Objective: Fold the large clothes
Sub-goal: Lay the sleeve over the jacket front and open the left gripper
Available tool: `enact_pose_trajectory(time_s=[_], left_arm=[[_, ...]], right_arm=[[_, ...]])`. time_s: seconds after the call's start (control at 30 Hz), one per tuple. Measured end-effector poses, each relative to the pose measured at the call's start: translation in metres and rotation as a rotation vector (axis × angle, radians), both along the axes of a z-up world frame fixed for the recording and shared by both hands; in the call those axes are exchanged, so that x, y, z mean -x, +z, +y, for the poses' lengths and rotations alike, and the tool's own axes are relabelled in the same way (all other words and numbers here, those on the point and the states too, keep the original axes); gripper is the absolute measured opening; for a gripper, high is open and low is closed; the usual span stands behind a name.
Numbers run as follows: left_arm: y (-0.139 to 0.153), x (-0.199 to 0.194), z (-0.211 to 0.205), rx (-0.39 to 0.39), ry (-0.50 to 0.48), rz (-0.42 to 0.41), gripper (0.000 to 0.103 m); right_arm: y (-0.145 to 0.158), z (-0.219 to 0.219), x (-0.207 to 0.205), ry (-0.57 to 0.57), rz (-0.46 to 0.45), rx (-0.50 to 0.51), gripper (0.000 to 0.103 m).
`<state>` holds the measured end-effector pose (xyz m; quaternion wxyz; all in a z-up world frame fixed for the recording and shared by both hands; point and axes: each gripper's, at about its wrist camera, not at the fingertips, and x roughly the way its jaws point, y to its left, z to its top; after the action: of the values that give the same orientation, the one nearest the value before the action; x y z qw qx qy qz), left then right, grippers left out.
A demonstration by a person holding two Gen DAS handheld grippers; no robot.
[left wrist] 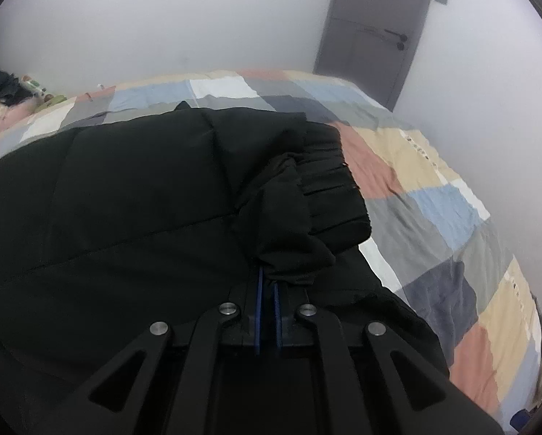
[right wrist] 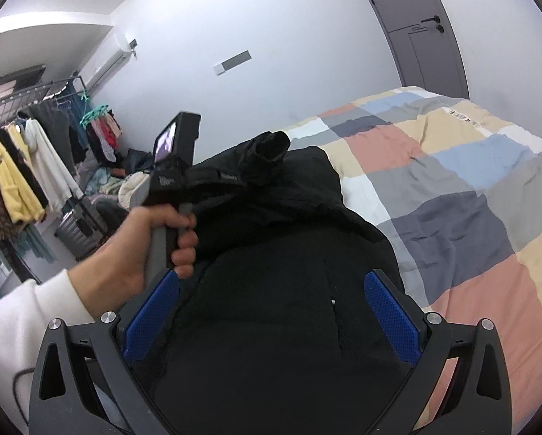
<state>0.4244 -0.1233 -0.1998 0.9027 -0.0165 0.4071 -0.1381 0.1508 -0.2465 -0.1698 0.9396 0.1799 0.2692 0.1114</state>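
A large black padded jacket point(left wrist: 126, 199) lies on a bed with a checked cover point(left wrist: 434, 188). My left gripper point(left wrist: 268, 282) is shut on the jacket's black sleeve point(left wrist: 300, 217), near its ribbed cuff point(left wrist: 329, 174), and holds it over the jacket body. In the right wrist view the jacket point(right wrist: 278, 308) fills the middle and the sleeve end point(right wrist: 271, 145) sticks up at the far side. My right gripper point(right wrist: 271, 290) is open and empty just above the jacket. The hand-held left gripper body point(right wrist: 176, 181) shows at the jacket's far left.
The checked bed cover point(right wrist: 452, 188) spreads to the right of the jacket. A grey door point(left wrist: 372, 29) stands in the white wall behind the bed. A clothes rack with hanging garments point(right wrist: 24, 166) and a pile of clothes point(right wrist: 126, 181) stand at the left.
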Motion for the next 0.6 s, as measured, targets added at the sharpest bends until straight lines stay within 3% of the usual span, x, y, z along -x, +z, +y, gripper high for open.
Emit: enact_pose_trajectory(time_s=[0.27,0.33,0.4,0.47,0.6], left_arm=[[0.013,0.010,0.011,-0.031,0.073,-0.027,0.010],[0.020,0.017,0.015,-0.036,0.079,-0.040,0.034],[0.030,0.026,0.017,-0.048,0.078,-0.072,0.074],[0.040,0.036,0.019,-0.057,0.068,-0.112,0.080],[0.071,0.054,0.044,-0.033,0.072,-0.170,0.081]], right_arm=[[0.000,-0.003,0.001,-0.005,-0.019,-0.006,0.103],[0.002,-0.001,0.003,-0.007,-0.034,0.003,0.103],[0.005,0.000,0.003,-0.005,-0.044,0.010,0.103],[0.010,0.003,0.003,0.001,-0.054,0.023,0.103],[0.027,0.006,-0.002,-0.001,-0.094,0.085,0.103]])
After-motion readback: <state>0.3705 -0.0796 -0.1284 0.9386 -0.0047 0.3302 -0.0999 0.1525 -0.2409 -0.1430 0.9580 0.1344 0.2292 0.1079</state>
